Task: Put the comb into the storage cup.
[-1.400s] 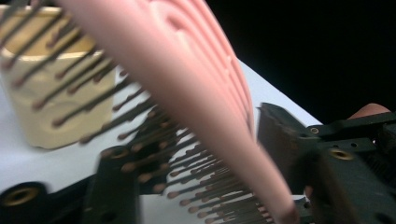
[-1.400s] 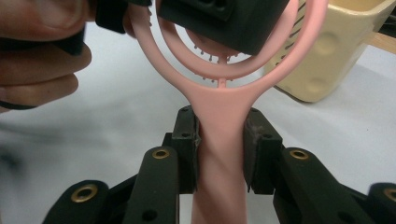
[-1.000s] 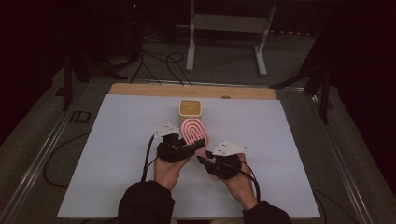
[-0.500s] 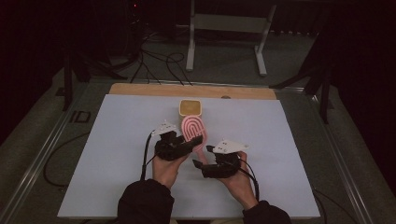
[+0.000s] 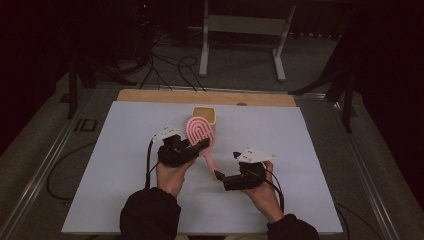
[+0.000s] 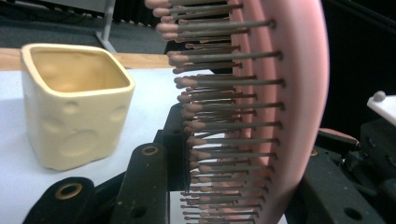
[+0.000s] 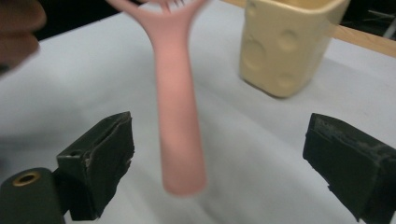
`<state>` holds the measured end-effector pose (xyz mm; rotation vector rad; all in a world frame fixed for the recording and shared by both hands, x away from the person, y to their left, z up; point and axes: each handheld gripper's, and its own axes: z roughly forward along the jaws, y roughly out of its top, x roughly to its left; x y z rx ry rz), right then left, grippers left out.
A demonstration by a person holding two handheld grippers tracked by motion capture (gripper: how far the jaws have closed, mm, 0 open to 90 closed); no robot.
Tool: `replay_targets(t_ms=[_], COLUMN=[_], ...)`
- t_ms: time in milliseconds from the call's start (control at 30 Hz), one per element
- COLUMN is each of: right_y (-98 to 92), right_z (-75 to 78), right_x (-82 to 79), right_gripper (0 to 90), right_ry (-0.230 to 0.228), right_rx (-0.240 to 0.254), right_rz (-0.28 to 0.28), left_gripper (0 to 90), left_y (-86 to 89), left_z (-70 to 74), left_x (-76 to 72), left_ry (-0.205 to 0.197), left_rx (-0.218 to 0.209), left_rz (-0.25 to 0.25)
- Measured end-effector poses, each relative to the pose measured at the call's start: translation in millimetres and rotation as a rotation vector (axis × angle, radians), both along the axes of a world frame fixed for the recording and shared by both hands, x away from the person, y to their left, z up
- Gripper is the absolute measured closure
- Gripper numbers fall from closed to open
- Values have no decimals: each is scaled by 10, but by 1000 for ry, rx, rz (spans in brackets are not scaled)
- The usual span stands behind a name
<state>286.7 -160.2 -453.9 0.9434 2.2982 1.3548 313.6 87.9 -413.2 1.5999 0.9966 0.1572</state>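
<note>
Fingers of left gripper (image 5: 200, 146): clamped across head of pink hairbrush (image 5: 201, 134), bristle side showing in left gripper view, brush held off white bench (image 5: 325, 145). Fingers of right gripper (image 5: 220, 176): just opened wide, handle between them, untouched. Cream square cup (image 5: 204, 114): just behind brush head. Advised: keep left clamp firm, draw right gripper clear without nudging handle; then tip brush handle-first toward cup.
</note>
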Motion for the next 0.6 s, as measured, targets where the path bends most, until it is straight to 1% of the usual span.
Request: replay_targets(t_ms=[100, 233, 267, 367, 433, 500, 600], right_y=[-84, -232, -271, -410, -500, -596, -721], right_z=[-25, -34, -30, -25, -29, -45, -71], right_x=[0, 16, 13, 7, -12, -40, -83], right_gripper=[87, 87, 87, 87, 87, 88, 87], right_ry=[0, -14, -10, -23, -40, -45, -70], right_rx=[-31, -59, -56, -53, -53, -46, -41], right_rz=[-20, -53, -66, -93, -110, -120, -136], left_gripper=[649, 649, 649, 649, 649, 649, 649], left_y=[23, 55, 61, 81, 93, 103, 125], left_z=[25, 50, 57, 83, 101, 122, 156], left_x=[10, 30, 36, 55, 66, 74, 82], left_ry=[-5, -9, -11, -13, -16, -21, -37], left_rx=[8, 16, 14, 11, 11, 13, 11], left_rz=[10, 19, 23, 27, 30, 34, 37])
